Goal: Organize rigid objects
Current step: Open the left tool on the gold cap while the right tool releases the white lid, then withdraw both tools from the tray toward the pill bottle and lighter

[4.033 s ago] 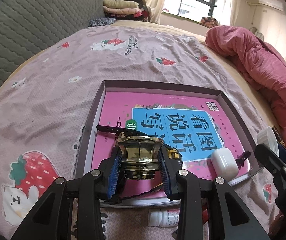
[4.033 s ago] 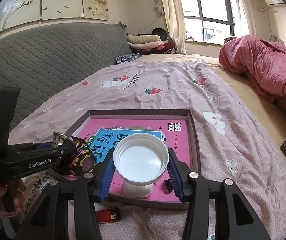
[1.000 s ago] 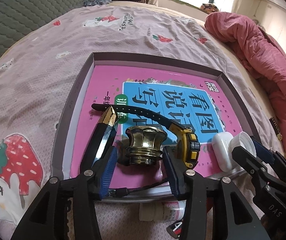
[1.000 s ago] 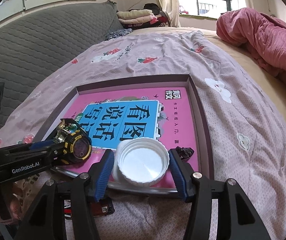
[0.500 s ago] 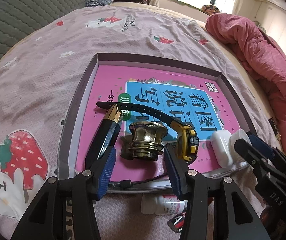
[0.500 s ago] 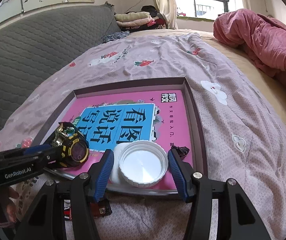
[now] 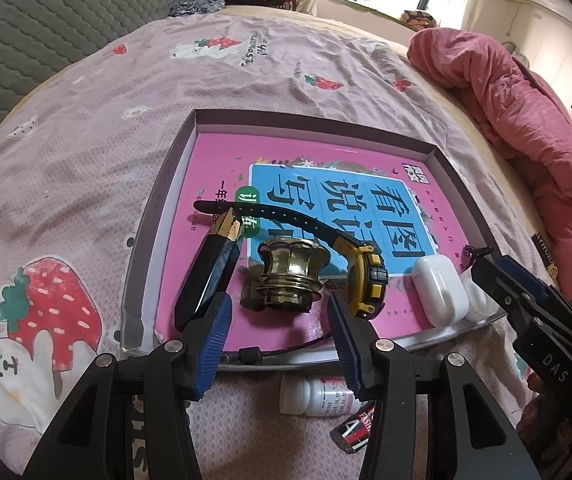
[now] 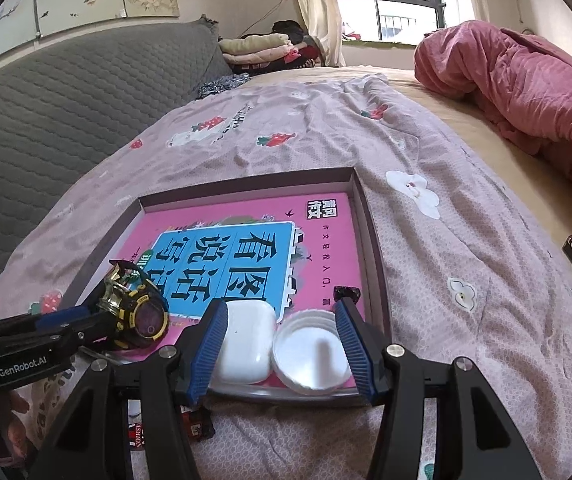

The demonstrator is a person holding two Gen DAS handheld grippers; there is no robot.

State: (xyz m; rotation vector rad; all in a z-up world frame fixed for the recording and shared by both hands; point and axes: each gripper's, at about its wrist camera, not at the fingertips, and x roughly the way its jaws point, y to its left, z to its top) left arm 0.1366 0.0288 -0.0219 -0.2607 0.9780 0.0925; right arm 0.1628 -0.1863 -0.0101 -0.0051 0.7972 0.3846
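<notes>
Left wrist view looks down on a shallow grey-walled cardboard tray (image 7: 154, 216) lying on a bed covered by a mauve strawberry-print sheet (image 7: 86, 128). A pink and blue book cover lines the tray's floor. On it stands a brass-coloured flared metal knob (image 7: 291, 272), just ahead of the left claw (image 7: 278, 336), whose blue ribbed pads stand apart on either side of it and grip nothing. A dark faceted bar with a gold tip (image 7: 212, 276) lies left of the knob, its near end beside the left pad. A black and yellow wristwatch (image 7: 365, 280) rests to the knob's right, its strap running back across the book. A white rounded earbud case (image 7: 439, 292) lies further right. A small white bottle (image 7: 317, 396) lies on the sheet outside the tray's near wall.

Right wrist view shows the right claw (image 8: 282, 352) spread wide over the tray's near right corner, holding nothing. Between its pads sit the earbud case and a white ribbed plastic cap (image 8: 309, 356), touching each other. A crumpled red quilt (image 8: 525, 80) lies far right.
</notes>
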